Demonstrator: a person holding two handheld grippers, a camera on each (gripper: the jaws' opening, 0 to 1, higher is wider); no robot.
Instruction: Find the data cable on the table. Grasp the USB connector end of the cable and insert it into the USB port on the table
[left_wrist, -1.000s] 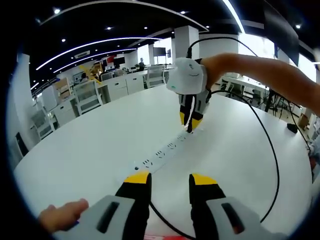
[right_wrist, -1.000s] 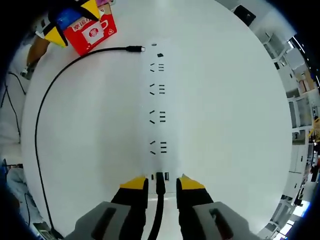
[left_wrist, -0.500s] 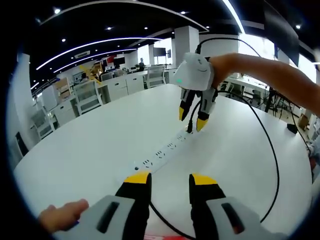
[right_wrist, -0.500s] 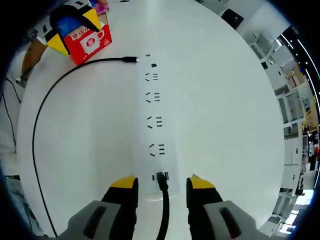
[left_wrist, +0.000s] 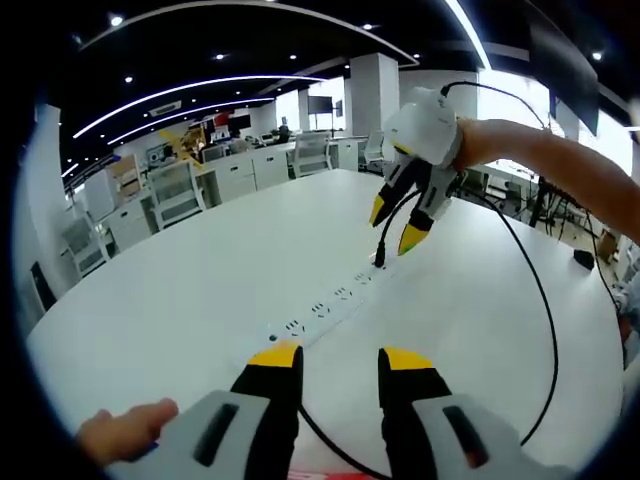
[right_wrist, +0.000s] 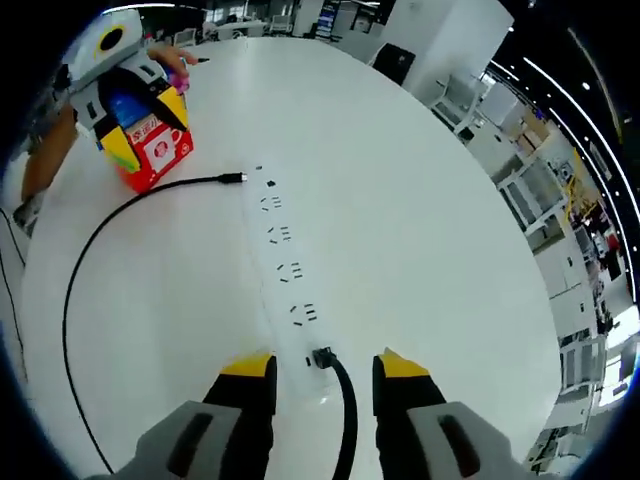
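One black data cable (right_wrist: 75, 270) lies in a loose arc across the white table (right_wrist: 420, 220), its USB connector (right_wrist: 322, 357) seated in the end of the white power strip (right_wrist: 285, 290). The right hand-held gripper (right_wrist: 325, 372) stands with jaws apart, clear of the plug. The left hand-held gripper (left_wrist: 340, 372) is likewise apart, holding nothing. Judgement: the cable is light and limp; only the short rigid plug body offers a sound hold, gripped across its flat faces.

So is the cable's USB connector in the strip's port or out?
In. The USB connector stands seated in the power strip, and the open right claw isn't touching it.
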